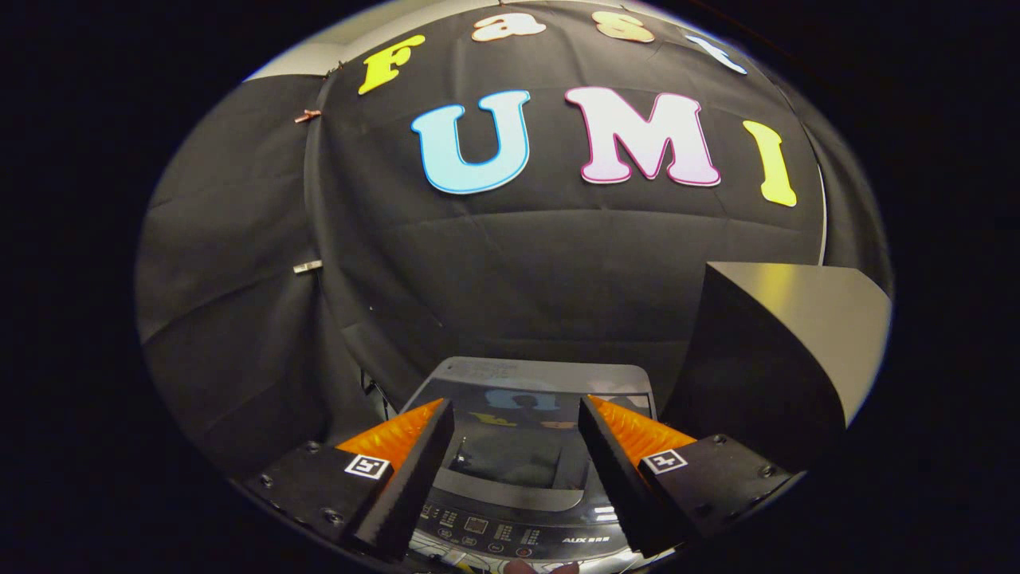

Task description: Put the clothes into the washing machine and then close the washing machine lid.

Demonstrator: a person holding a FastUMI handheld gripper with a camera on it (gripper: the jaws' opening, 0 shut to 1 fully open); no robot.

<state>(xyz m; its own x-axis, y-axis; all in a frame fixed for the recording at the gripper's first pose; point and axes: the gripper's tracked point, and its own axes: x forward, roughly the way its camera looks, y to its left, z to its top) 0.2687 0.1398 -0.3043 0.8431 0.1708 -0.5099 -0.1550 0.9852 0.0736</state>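
Jaws [516,446] spread wide, gripping nothing, touching nothing; black pads facing each other, orange ribbed backs, a small square marker on each black base. In the gap between fingers [402,486] and just ahead at 12 o'clock: washing machine [526,478], seen from above. Lid [530,399] lying flat and closed, dark glossy pane with a grey frame, mirroring the wall behind. Control panel [510,530] nearest, under the fingertips at 6 o'clock, rows of small buttons. Clothes: cannot tell where; none between the pads.

At 2 o'clock from the machine, just beside it: large dark box-like block [765,359] with a pale, lit top face, rising above the lid.

Beyond, 12 o'clock: black cloth wall [518,271], creased, hanging close behind the machine. At 10 o'clock: second cloth panel [231,303], joined to the first with small clips [307,266]. Pale strip of room above the cloth at 11 o'clock.
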